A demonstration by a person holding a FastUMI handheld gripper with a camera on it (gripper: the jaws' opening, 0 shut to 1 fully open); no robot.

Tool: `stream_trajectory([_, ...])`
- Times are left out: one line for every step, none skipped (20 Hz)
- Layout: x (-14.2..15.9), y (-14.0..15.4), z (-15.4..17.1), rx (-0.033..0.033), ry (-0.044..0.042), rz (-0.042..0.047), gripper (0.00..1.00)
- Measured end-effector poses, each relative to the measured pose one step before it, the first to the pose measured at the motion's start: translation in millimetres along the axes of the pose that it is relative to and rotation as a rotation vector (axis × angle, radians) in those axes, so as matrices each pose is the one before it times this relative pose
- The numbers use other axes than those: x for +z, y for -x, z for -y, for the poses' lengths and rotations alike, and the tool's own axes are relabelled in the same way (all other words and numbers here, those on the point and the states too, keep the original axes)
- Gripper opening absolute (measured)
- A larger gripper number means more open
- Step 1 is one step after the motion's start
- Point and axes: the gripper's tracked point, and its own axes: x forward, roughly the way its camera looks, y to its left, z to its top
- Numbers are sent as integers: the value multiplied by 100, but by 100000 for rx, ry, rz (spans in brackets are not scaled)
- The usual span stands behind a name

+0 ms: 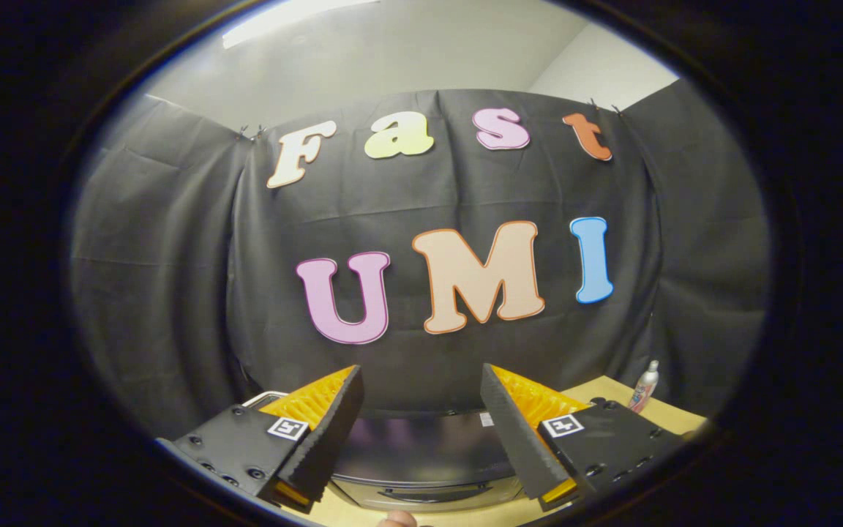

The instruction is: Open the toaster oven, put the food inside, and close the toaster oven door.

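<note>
While tool (421,410) gapes, one toaster oven (421,461) sits beyond.

Gripper (421,369): wide open, a black-and-white square tag (288,428) on each finger, no words.
Toaster oven (421,454) sticker (486,419): too blurry to read.
Bottle (644,386) label: too small to read.

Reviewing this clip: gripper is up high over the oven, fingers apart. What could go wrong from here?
The gripper is open and holds nothing, with the oven low between its fingers, so its handle is hard to see; the approach could miss it. A bottle stands on the table beyond the right finger and could be knocked by a wide swing.
</note>
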Motion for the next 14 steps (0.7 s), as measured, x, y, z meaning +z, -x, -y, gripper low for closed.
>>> stream_trajectory([-237, -49, -37, 62, -262, -448, 99])
stream_trajectory([-283, -56, 57, 7, -263, -410, 99])
stream_trajectory([-122, -47, -13, -9, -151, -93, 99])
stream_trajectory([-149, 17, 78, -171, -149, 39, 99])
stream_trajectory([3, -87, 12, -118, -91, 277, 99])
stream_trajectory([-186, 27, 7, -104, -282, 30, 99])
stream_trajectory([-46, -91, 75, -119, -403, 63, 99])
stream_trajectory([-199, -88, 11, 345, -487, -165, 99])
stream_trajectory([-65, -72, -58, 212, -354, -226, 99])
stream_trajectory([-269, -119, 153, -58, -289, -356, 99])
stream_trajectory([-392, -256, 91, -93, -100, -795, 99])
stream_trajectory([-577, -211, 44, -254, 205, -801, 99])
stream_trajectory([-737, -363, 60, -241, 377, -1189, 99])
stream_trajectory([-889, -299, 85, -226, 272, -1327, 99])
